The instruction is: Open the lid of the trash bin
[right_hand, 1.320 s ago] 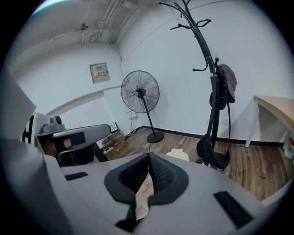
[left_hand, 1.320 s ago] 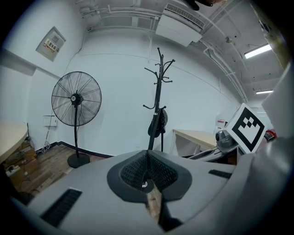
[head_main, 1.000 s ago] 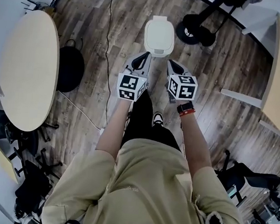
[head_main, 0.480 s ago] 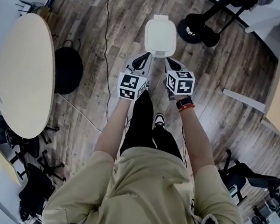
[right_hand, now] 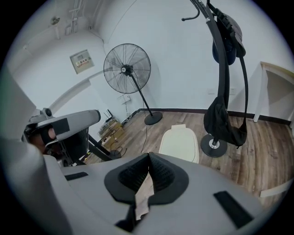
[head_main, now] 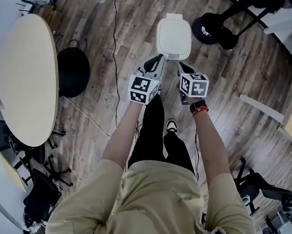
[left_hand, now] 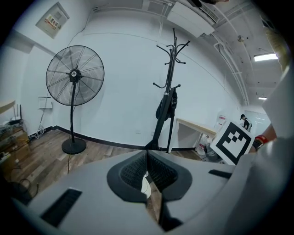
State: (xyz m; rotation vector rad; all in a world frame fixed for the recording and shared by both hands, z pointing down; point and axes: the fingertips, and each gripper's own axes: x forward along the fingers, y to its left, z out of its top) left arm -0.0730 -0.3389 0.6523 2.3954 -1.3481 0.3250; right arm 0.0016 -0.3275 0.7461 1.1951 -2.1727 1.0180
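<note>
You are standing on a wooden floor (head_main: pixel 116 49), looking steeply down at a small white trash bin (head_main: pixel 174 37) that sits on the floor just ahead of your feet. Its pale lid (right_hand: pixel 180 140) is down and flat, so the opening has not begun. This looks like the approach step. You hold both tools out in front of you, side by side, and both point toward the bin's near edge. The left gripper (left_hand: pixel 146 153) has its jaws pressed together at the tips with nothing between them. It looks over the bin toward a far wall, a floor fan (left_hand: pixel 75 75) and a coat stand (left_hand: pixel 170 78). The right gripper (right_hand: pixel 149 157) also has its jaws together and empty. It aims lower, so the lid shows just beyond its tips. Neither gripper touches the bin. From the head view, both hover near its front edge, above and short of it. A small tab shows at the lid's near edge, but it is too small to tell whether it is a catch or a lip. The next move likely calls for bringing one gripper down to that front edge. You would then either part the jaws to pinch the lip or slip the closed tips beneath it. After that, lift the lid up and away from you, since the hinge appears to be on the far side.
</note>
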